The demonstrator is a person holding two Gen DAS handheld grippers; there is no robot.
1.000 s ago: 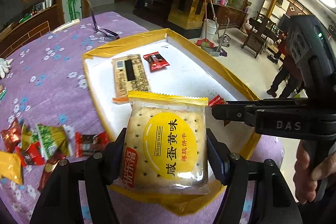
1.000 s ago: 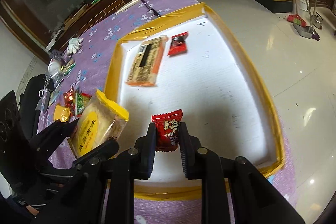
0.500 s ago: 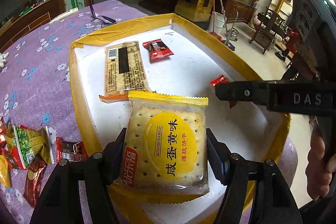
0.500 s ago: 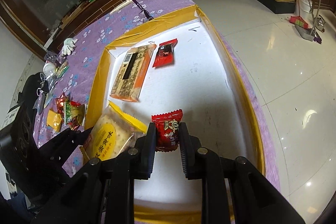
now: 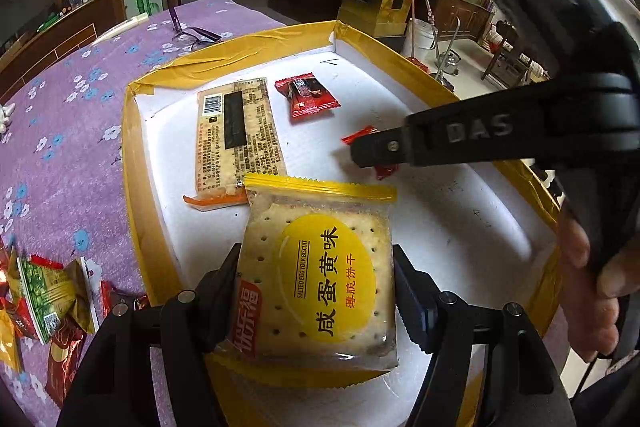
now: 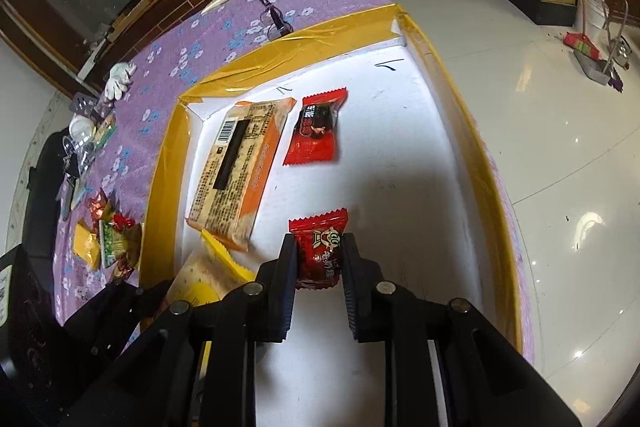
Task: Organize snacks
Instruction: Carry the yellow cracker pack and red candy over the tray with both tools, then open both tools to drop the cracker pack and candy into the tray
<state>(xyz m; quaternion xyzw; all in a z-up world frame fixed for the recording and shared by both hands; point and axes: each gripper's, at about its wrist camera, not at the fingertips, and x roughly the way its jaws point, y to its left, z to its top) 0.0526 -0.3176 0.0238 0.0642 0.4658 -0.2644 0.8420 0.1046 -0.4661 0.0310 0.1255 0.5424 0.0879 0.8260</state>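
My left gripper (image 5: 316, 287) is shut on a yellow salted egg yolk biscuit pack (image 5: 320, 267), held over the near left part of a white tray with a yellow taped rim (image 5: 132, 155). My right gripper (image 6: 318, 255) is shut on a small red candy (image 6: 320, 247), over the tray's middle (image 6: 400, 155). In the left wrist view the right gripper (image 5: 360, 151) reaches in from the right with the red candy (image 5: 360, 135) partly hidden. A long cracker pack (image 5: 236, 135) and a red snack packet (image 5: 306, 97) lie at the tray's far end; they also show in the right wrist view, the cracker pack (image 6: 240, 171) and the packet (image 6: 316, 127).
A pile of loose wrapped snacks (image 5: 44, 291) lies on the purple flowered tablecloth (image 5: 60, 131) left of the tray. Glasses (image 5: 192, 35) lie beyond the tray's far edge. The table's edge and the shiny floor (image 6: 560, 147) are right of the tray.
Both grippers have moved forward and further over the tray, each still holding its snack. The right gripper is nearer the cracker pack and red packet.
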